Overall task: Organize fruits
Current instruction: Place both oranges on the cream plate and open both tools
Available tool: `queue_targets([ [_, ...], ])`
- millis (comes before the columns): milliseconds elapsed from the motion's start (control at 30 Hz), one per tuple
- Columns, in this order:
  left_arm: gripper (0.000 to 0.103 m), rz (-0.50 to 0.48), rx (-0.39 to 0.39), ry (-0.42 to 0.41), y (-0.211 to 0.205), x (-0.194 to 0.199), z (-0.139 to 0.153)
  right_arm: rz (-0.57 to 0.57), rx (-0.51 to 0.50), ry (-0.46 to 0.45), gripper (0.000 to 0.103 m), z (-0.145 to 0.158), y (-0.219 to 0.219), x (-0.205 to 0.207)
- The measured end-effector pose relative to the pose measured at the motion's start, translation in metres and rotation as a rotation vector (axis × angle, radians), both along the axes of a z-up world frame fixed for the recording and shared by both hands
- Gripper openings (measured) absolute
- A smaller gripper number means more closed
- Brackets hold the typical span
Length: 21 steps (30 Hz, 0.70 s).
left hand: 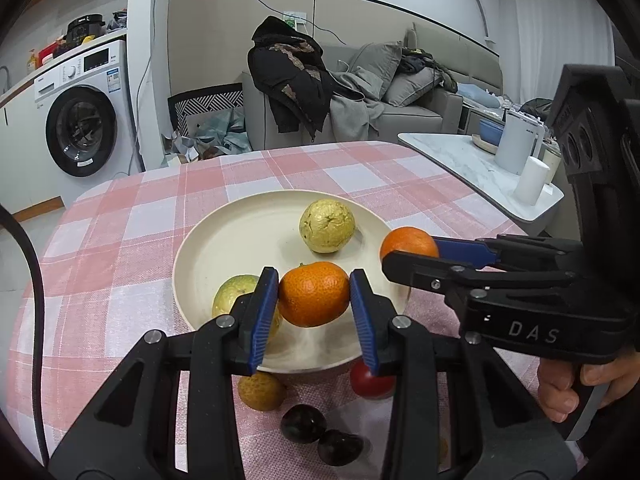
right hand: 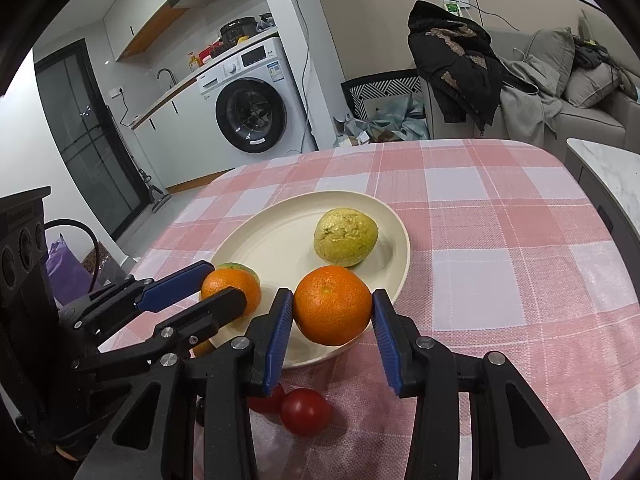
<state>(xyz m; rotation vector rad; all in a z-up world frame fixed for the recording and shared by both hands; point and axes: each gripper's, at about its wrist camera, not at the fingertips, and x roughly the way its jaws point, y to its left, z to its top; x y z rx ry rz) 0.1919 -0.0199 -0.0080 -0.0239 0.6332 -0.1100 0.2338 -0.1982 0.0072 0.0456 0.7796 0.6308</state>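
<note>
Left wrist: left gripper (left hand: 314, 294) half-hides greenish fruit (left hand: 234, 295).

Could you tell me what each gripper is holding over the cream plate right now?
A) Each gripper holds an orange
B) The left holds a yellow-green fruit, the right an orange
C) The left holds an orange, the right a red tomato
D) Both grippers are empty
A: the left gripper has its blue pads against an orange, and the right gripper clamps a second orange, both over the plate.
</note>
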Motion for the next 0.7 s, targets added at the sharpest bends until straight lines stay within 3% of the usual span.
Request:
queue_targets([
  [533, 0.034, 0.016, 0.004, 0.018, 0.0019, 0.0050, -0.0099, -0.004, -0.024, 0.023, 0.042, -0.0103, 0.0032, 0.0080],
  [633, 0.034, 0.016, -0.019, 0.022, 0.0057, 0.0048, -0.0093, -0.010, -0.032, -0.002, 0.047, -0.0065, 0.0042, 0.0048],
  [700, 0.036, 0.019, -0.028, 0.025, 0.0084, 0.0038, -0.0077, -0.007, -0.019, -0.016, 0.057, -0.0031, 0.0001, 0.0020],
])
